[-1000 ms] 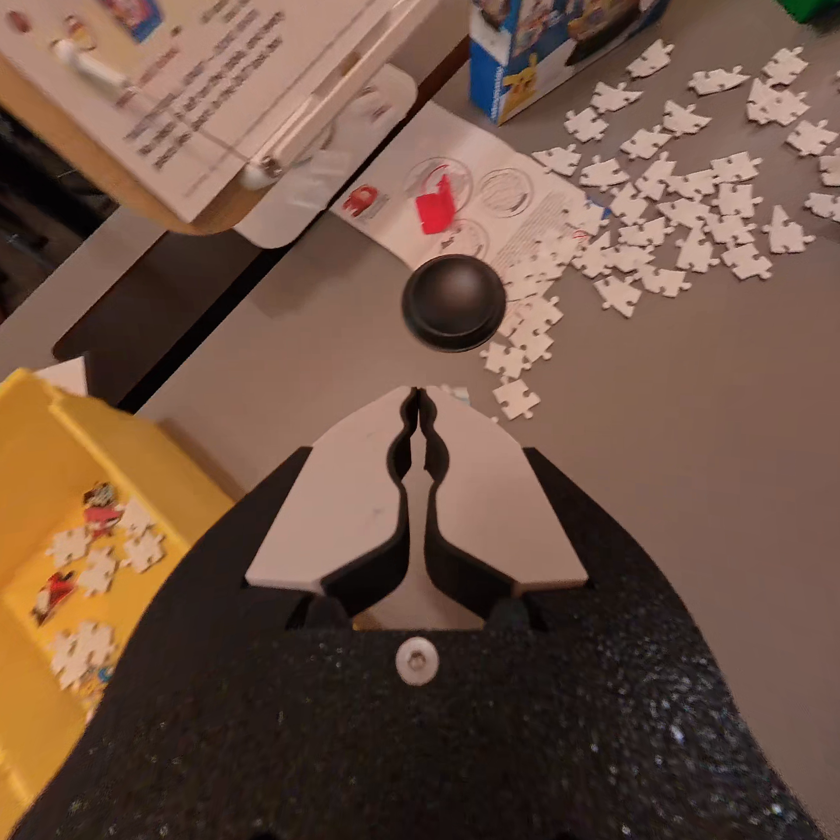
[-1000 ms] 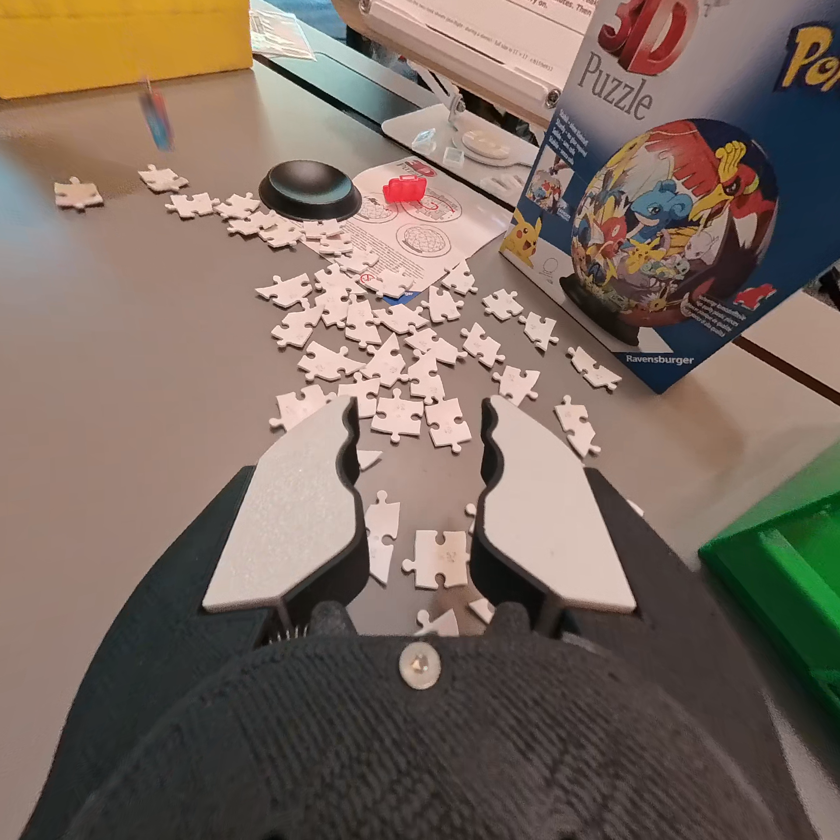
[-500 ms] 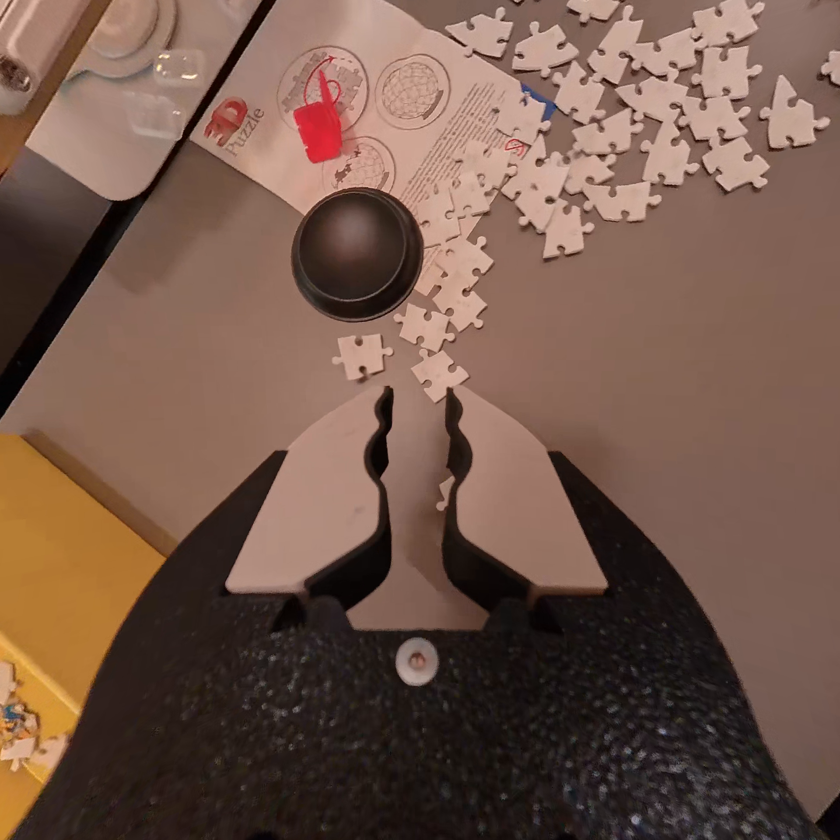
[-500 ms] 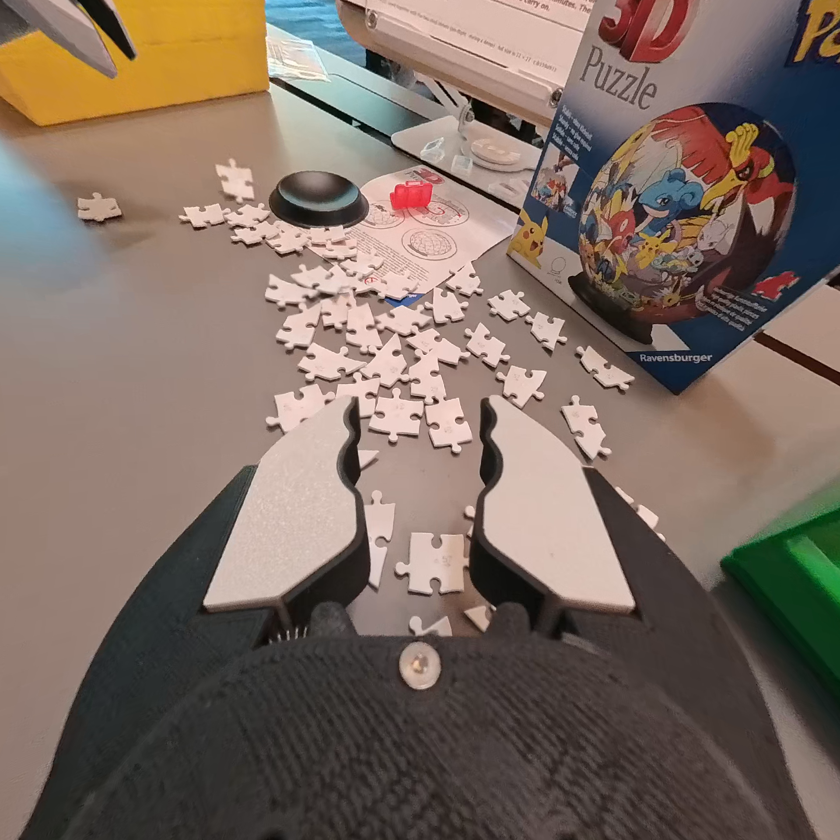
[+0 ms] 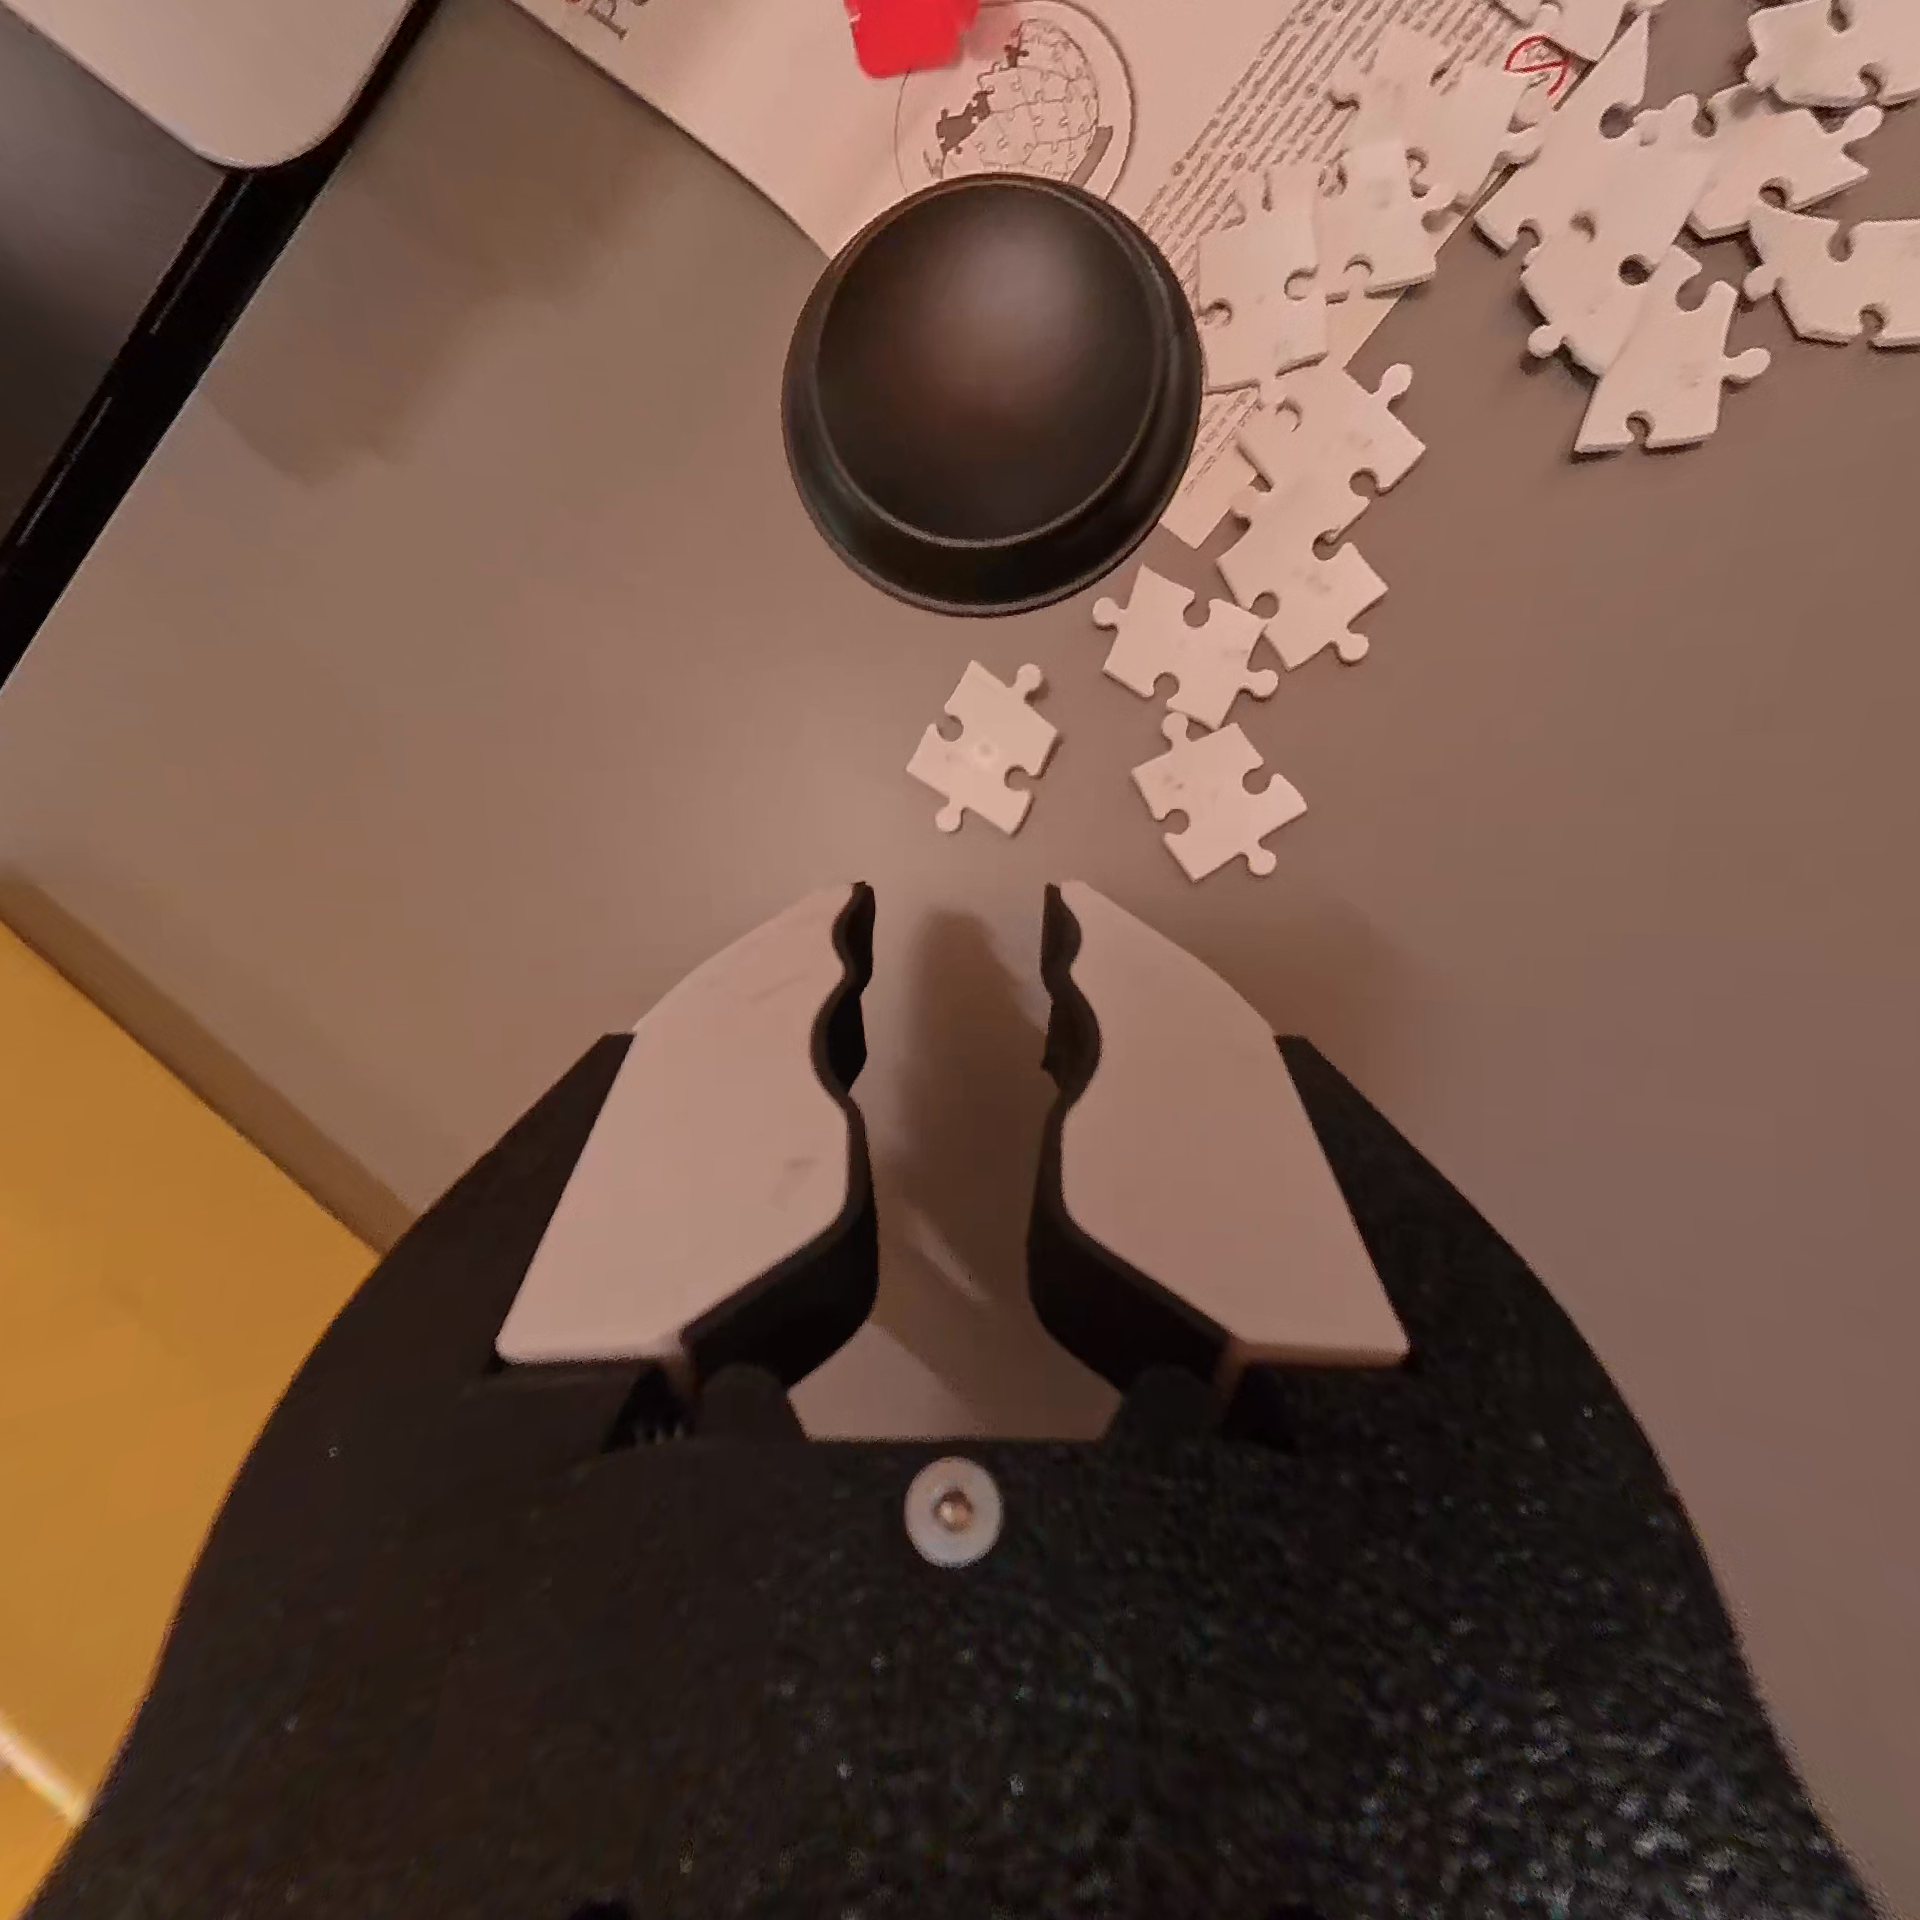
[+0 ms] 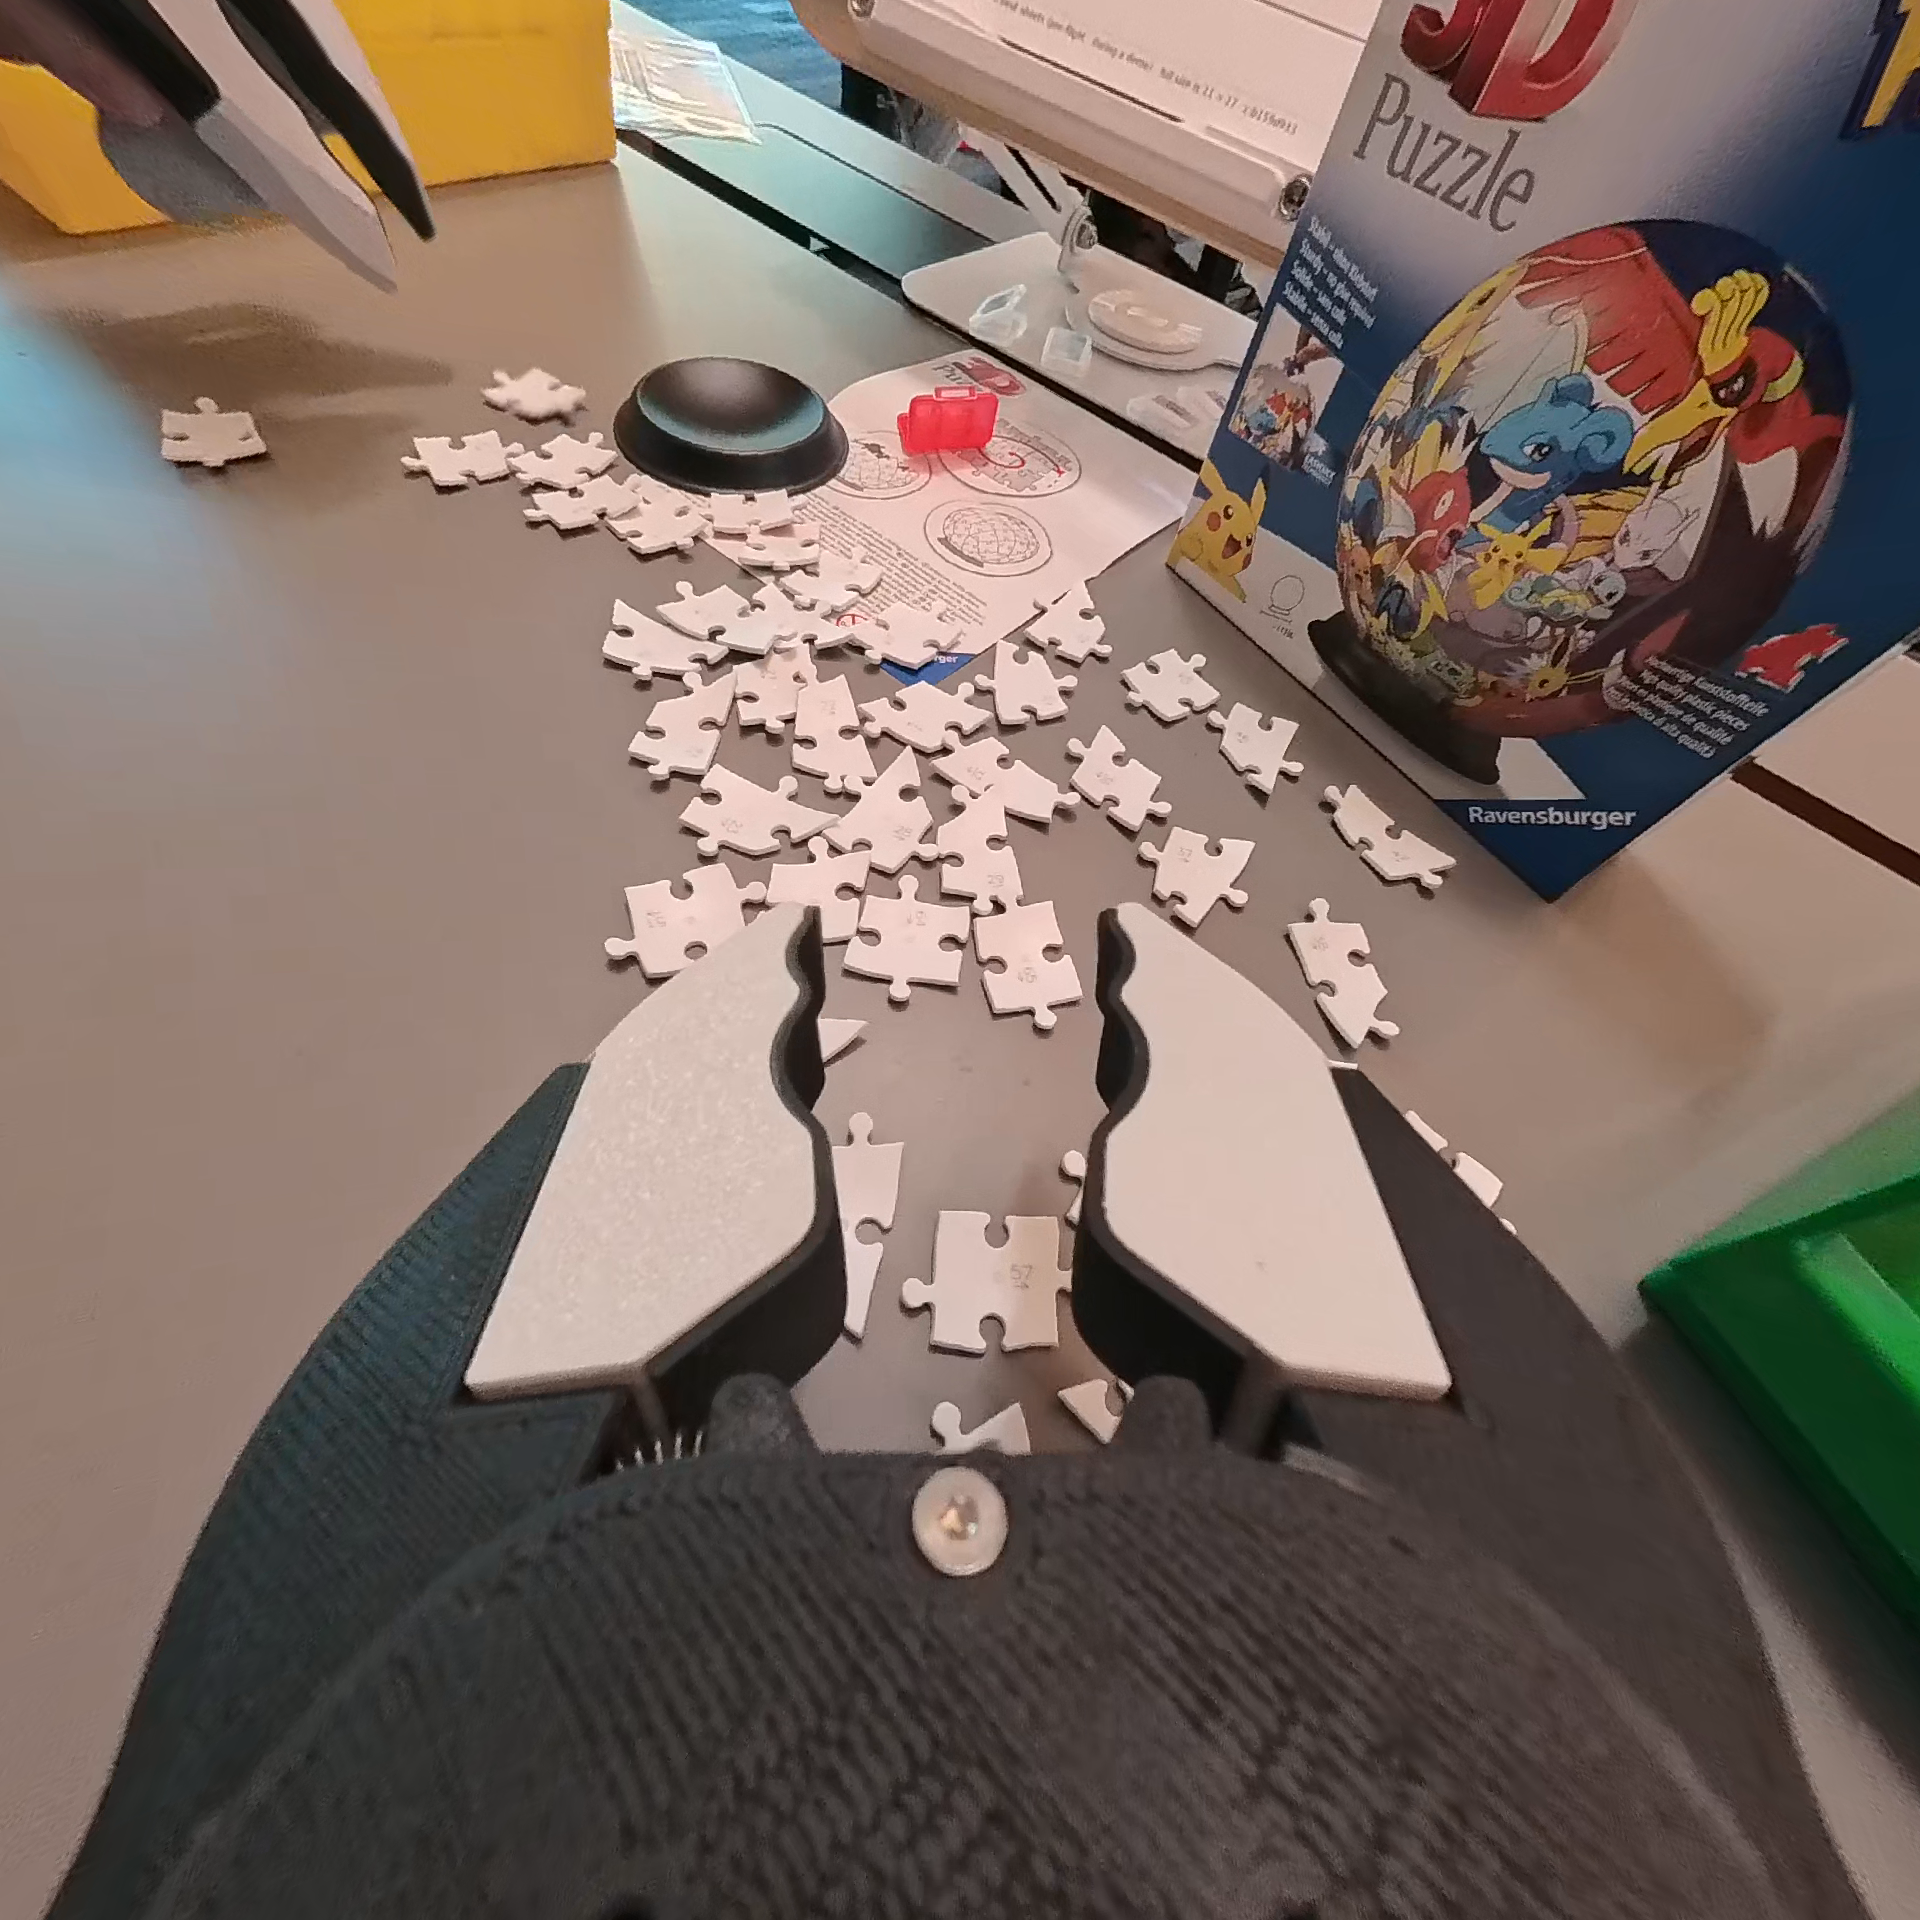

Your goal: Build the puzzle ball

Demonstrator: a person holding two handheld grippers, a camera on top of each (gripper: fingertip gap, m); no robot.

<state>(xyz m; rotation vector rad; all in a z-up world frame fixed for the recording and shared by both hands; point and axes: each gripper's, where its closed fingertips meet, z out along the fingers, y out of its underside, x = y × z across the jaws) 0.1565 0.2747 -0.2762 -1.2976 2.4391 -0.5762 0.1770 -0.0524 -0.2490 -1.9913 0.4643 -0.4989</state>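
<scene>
Several white puzzle pieces (image 6: pixel 899 800) lie face down, scattered across the grey table (image 6: pixel 312 831). A black round stand (image 5: pixel 992 400) sits on the table beside the instruction sheet (image 6: pixel 987 520); it also shows in the right wrist view (image 6: pixel 727 426). My left gripper (image 5: pixel 956 904) is open and empty, hovering above the table just short of a loose piece (image 5: pixel 987 748) and the stand. It shows at the top left of the right wrist view (image 6: pixel 390 234). My right gripper (image 6: pixel 961 935) is open and empty, low over the near pieces, with one piece (image 6: pixel 992 1283) between its fingers.
The puzzle box (image 6: pixel 1558 468) stands upright at the right. A small red plastic piece (image 6: pixel 945 421) lies on the instruction sheet. A yellow bin (image 6: pixel 488 94) is at the far left, a green tray (image 6: pixel 1829 1351) at the right edge, and a white stand base (image 6: pixel 1081 312) is behind the sheet. Across from one pair of fingers to the other is roughly 35 cm.
My left gripper opened, letting go of a puzzle piece, and moved forward and down toward the black stand. The right gripper stayed open and drifted slightly.
</scene>
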